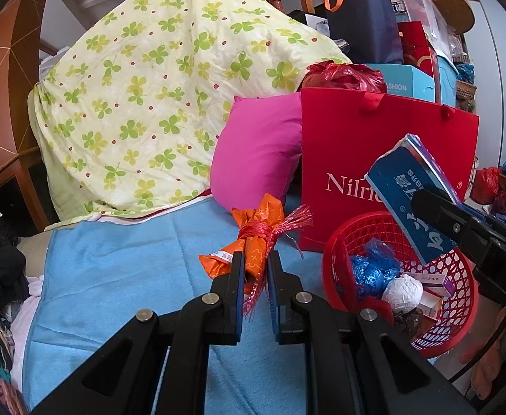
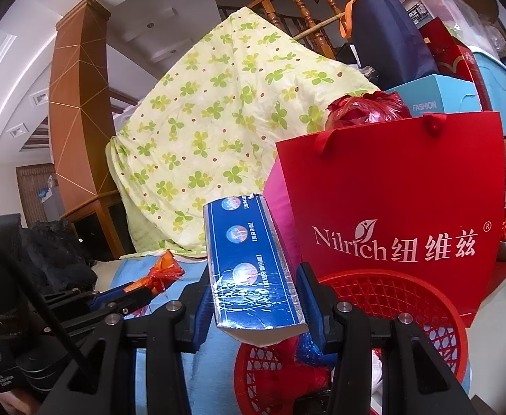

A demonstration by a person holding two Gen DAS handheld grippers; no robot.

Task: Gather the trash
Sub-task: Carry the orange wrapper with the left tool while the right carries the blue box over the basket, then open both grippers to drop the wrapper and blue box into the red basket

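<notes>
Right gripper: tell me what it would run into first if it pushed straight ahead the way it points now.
The right gripper, shut on the blue box, points at the red paper bag behind the red basket. The box's far end would probably meet the bag's front first, though depth is hard to judge.

Left gripper of black angular links, silver round pins, blue pads, right gripper matching, white lettering

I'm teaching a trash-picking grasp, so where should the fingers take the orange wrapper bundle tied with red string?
Grip the orange wrapper bundle near the red string, where the tie narrows it. Come from its near end, along the blue blanket, one pad on each side. The left gripper holds it about this way.
</notes>
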